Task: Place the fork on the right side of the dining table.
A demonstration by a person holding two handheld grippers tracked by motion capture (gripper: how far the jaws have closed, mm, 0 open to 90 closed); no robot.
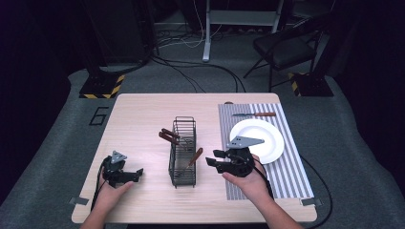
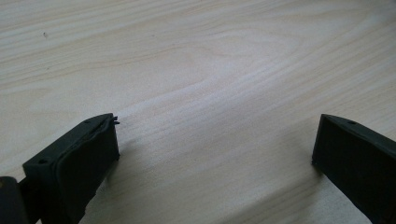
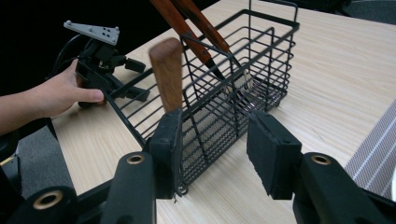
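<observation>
The step in hand is judged to be the emptying of the wire cutlery basket (image 1: 183, 151), which stands at the centre of the worktop (image 1: 138, 119). The right tongs (image 1: 216, 158) are held just at its 3 o'clock side, jaws parted and empty, pointed at the wooden-handled utensil (image 3: 166, 73) that leans out of the near end. Two more brown handles (image 1: 169, 136) stick out toward 10 o'clock. A knife (image 1: 254, 114) is already laid on the striped mat (image 1: 286, 162) at 12 o'clock of the white plate (image 1: 267, 138). The left tongs (image 2: 212, 154) are rested low over bare wood at 9 o'clock of the basket, spread wide with nothing held. The next move calls for the right jaws to be closed squarely on the leaning handle and lifted clear of the wires. No brand is seen; a "6" (image 1: 99, 116) is marked on the floor.
</observation>
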